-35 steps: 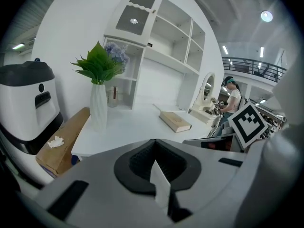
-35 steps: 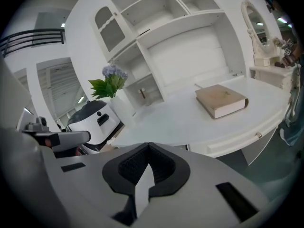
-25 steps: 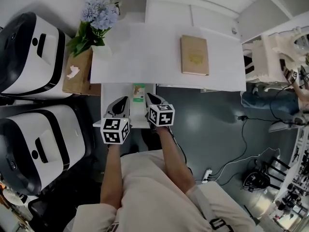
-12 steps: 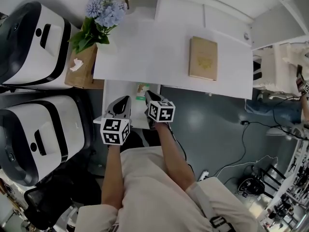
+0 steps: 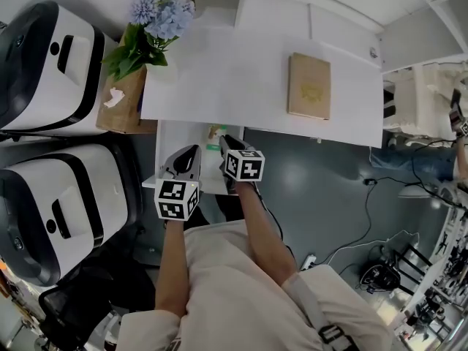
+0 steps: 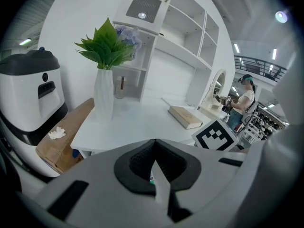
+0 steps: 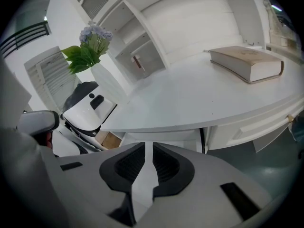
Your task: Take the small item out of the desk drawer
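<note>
Right gripper (image 5: 224,142) dipped lower into drawer (image 5: 170,134); jaws just opening slightly, nothing between them.

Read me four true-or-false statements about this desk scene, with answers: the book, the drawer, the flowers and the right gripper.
1. The book lies flat on the desk. True.
2. The drawer is shut. False: it is pulled out, with a small green item inside.
3. The flowers stand at the desk's left end in the head view. True.
4. The right gripper grips the book. False: its jaws stand slightly apart, having just been opening, with nothing between them, and the book lies untouched on the desk.
</note>
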Tool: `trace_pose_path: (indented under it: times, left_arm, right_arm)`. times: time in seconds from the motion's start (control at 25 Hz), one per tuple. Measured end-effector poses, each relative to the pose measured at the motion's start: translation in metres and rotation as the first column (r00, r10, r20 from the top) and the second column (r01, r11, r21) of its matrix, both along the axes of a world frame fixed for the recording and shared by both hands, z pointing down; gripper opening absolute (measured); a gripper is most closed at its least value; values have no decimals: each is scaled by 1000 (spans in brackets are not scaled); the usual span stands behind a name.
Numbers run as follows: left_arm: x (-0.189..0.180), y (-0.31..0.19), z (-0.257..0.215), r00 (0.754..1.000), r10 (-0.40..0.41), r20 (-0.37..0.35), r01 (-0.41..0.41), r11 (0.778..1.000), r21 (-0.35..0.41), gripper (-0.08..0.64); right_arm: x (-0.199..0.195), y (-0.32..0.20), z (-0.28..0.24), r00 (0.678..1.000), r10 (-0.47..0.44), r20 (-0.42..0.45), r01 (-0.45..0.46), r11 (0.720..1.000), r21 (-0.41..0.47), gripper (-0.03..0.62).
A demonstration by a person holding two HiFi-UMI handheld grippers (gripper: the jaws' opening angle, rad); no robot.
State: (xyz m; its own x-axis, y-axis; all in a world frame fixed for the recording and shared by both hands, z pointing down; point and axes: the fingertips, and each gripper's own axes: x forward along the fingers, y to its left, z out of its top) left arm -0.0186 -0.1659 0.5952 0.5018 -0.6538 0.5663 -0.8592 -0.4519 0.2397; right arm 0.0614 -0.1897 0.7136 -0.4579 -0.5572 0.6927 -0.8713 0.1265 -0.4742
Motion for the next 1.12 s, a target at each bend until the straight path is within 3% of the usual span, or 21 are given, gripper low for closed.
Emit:
trace_pose_path:
  times: [0.28, 0.56, 1.12]
  left_arm:
    - [-3, -9, 1, 993, 115, 4, -115, 993, -4, 15]
    - [-2, -18, -4, 961, 276, 13, -276, 961, 3, 15]
    - [-57, -31, 13, 941, 330, -71, -333, 942, -35, 15]
  right_arm:
    - [0, -6, 19, 991, 98, -95, -104, 993, -57, 124]
    - [-10, -10, 41, 976, 164, -141, -177, 981, -85, 162]
    - [-27, -3, 103, 956, 188, -224, -227, 961, -161, 226]
